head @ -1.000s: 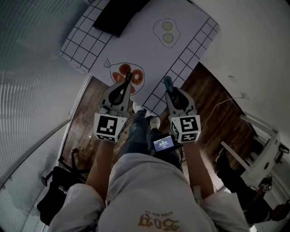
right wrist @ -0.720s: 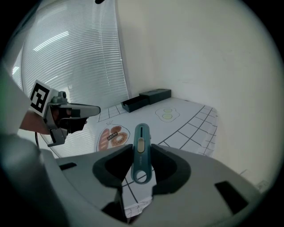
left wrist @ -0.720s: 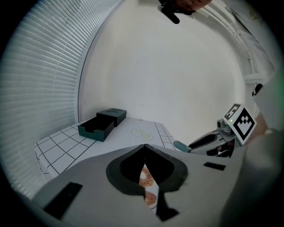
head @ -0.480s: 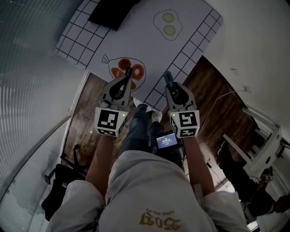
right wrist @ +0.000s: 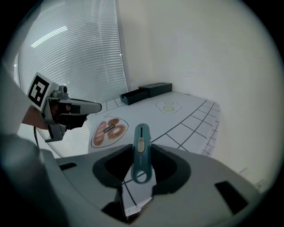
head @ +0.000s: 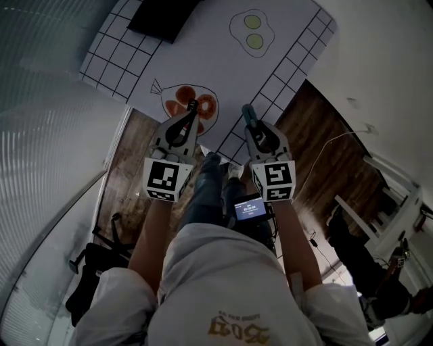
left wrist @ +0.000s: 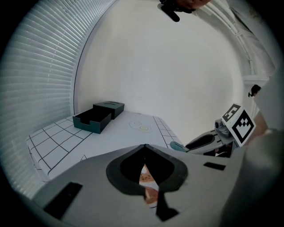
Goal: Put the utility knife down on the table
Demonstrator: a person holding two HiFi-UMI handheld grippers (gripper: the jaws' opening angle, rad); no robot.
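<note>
A teal utility knife (right wrist: 141, 150) stands upright between the jaws of my right gripper (right wrist: 141, 165), which is shut on it. In the head view the knife (head: 247, 113) sticks out past the right gripper (head: 252, 126), above the near edge of the white gridded table mat (head: 203, 61). My left gripper (head: 191, 110) hovers beside it over a printed bag of donuts (head: 193, 103). In the left gripper view its jaws (left wrist: 144, 148) meet with nothing between them. The two grippers are level with each other and apart.
A dark open box (head: 162, 17) sits at the far side of the mat, also seen in the left gripper view (left wrist: 95, 119). A fried-egg drawing (head: 250, 32) lies at the far right. Window blinds (right wrist: 75, 57) run along the left. Wooden floor (head: 325, 155) lies below the table edge.
Both grippers have sunk a little toward the near edge of the table. The knife stays in the right gripper's jaws.
</note>
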